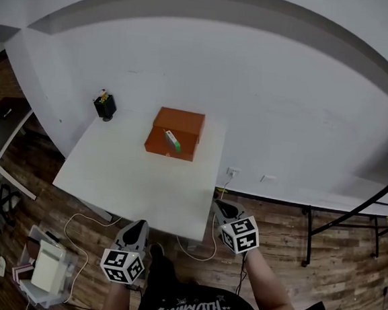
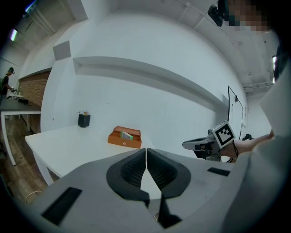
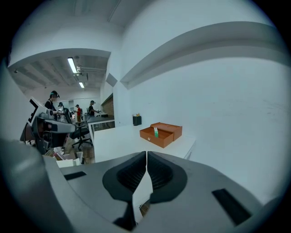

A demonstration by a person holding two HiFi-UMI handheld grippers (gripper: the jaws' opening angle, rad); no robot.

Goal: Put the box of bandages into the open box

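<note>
An orange open box point(image 1: 174, 136) stands at the far side of the white table point(image 1: 138, 180), its lid flipped back. A small white and green box of bandages point(image 1: 172, 141) lies inside it, tilted against the wall; it shows too in the left gripper view point(image 2: 126, 134) and the right gripper view point(image 3: 156, 132). My left gripper point(image 1: 135, 232) and right gripper point(image 1: 223, 208) hang off the table's near edge, well short of the orange box point(image 2: 124, 138). Both are shut with nothing between the jaws.
A black pen holder point(image 1: 105, 105) stands at the table's far left corner. Cables and a clear bin point(image 1: 46, 266) with papers lie on the wooden floor at left. A black metal frame point(image 1: 351, 215) stands at right. People work at desks point(image 3: 54, 120) in the background.
</note>
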